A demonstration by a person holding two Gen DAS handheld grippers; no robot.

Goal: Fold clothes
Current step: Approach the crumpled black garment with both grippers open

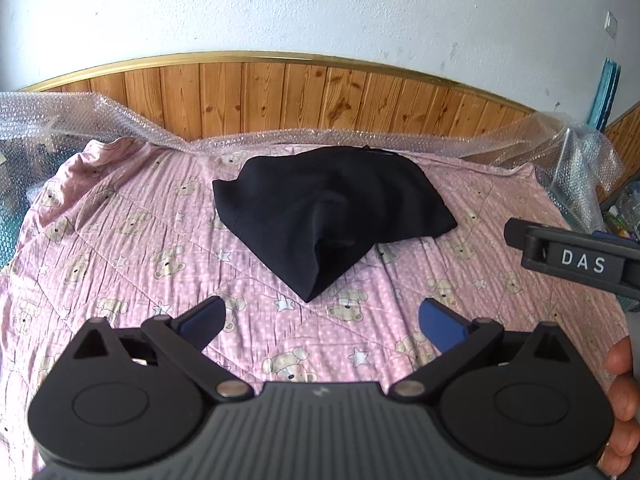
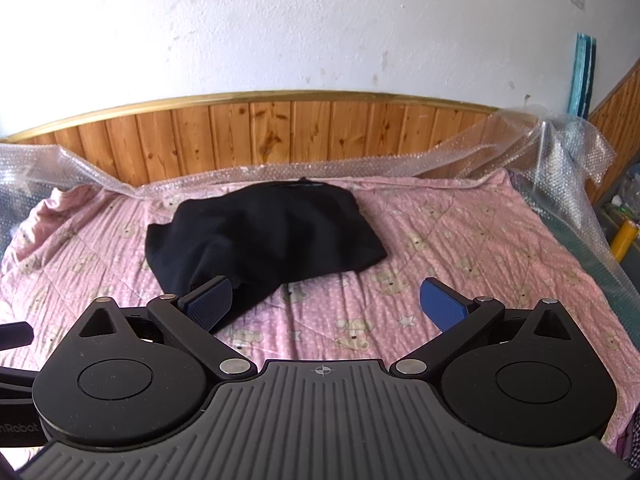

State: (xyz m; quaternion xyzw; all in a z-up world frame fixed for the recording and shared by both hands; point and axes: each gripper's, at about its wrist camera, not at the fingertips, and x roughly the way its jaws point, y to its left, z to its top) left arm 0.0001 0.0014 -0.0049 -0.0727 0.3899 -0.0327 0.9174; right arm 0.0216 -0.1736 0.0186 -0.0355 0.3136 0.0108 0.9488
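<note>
**Both tongs spread above the bed, black garment lying ahead**

The left gripper (image 1: 320, 322) hangs over the pink quilt with its blue-padded fingers (image 1: 440, 326) spread wide and nothing between them. A hand (image 1: 622, 408) shows at the right edge of its body. The right gripper (image 2: 324, 304) is likewise spread wide and empty; its left pad overlaps the near edge of the cloth in the right wrist view, but whether it touches cannot be told. In the left wrist view, part of the right gripper reaches in from the right side, bearing the letters "DAS".

The black garment (image 1: 328, 216) lies bunched in a rough heap near the middle of the bed, toward the far side, with one pointed corner aimed at the left gripper. Folds and a hollow run down its middle.

Under it spreads the pink quilt (image 1: 120, 248), printed with bears and stars and wrinkled throughout. Bubble wrap (image 2: 400, 166) runs along the far edge of the bed and bunches up at the right corner. Behind that stands a wood panelling strip (image 1: 320, 92) with a gold trim, and above it a white wall (image 2: 280, 20).
</note>
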